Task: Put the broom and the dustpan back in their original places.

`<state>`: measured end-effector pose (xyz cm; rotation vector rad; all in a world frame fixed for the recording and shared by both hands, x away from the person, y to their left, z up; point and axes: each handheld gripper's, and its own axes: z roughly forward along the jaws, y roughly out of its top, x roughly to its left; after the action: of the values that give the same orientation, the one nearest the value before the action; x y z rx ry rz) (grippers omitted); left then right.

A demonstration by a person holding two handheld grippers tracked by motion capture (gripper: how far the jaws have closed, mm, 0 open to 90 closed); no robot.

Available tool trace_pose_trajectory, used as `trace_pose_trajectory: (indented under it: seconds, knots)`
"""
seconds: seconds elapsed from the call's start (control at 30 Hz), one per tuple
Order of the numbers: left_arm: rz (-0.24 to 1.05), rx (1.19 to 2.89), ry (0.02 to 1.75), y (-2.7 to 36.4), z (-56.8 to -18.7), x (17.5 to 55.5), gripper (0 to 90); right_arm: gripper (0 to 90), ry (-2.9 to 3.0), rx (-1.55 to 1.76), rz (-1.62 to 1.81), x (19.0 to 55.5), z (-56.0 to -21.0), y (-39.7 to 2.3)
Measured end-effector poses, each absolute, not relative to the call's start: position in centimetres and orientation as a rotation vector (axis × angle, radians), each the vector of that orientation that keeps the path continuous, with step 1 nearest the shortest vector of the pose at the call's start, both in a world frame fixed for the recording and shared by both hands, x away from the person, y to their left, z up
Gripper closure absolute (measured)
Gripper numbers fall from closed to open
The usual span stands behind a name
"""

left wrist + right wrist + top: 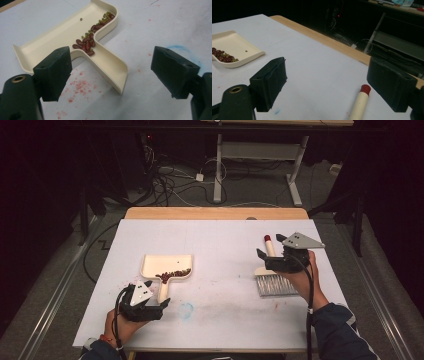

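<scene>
Altogether the white table [215, 245] carries 1 cream dustpan [167, 266] and 1 brush [270, 279], with 2 grippers held over it. The dustpan lies left of the table's middle, its handle running toward the person; the left gripper view shows a heap of beans [91, 41] gathered where the pan narrows into the handle: dark red kidney-shaped ones, too piled up to count, mixed with many smaller green ones, plus 1 green bean lying alone on the pan's floor. The left gripper [150, 307] sits at the near end of the dustpan's handle; in the left gripper view its 2 black jaws stand wide apart with nothing between them, the handle's end just ahead of them and clear of both pads. Red specks and a blue smear mark the table near it. The brush lies well apart from the dustpan on the right side of the table, grey bristles toward the person and its cream handle, ending in 1 red tip [365, 89], pointing away. The right gripper [272, 247] is above the brush's handle; in the right gripper view its 2 jaws are likewise spread wide and hold nothing, the red-tipped handle lying on the table below and between them, nearer the right-hand jaw. Whether either jaw touches the brush cannot be told.
</scene>
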<state>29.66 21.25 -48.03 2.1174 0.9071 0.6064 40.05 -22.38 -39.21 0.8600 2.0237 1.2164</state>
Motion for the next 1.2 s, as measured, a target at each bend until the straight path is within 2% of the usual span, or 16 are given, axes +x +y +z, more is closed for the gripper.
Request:
trace_pose_trajectory:
  seconds: [0.63,1.2]
  knots:
    - [0.593,2.126,0.894,20.9,-48.1,29.7,16.9,17.2,2.036,0.705,1.242,36.0,-39.7,-22.1]
    - [0.604,2.142,0.861,20.6,-48.0,29.5,16.9,17.0,2.000,0.694,1.249,33.9,-40.1,-23.9]
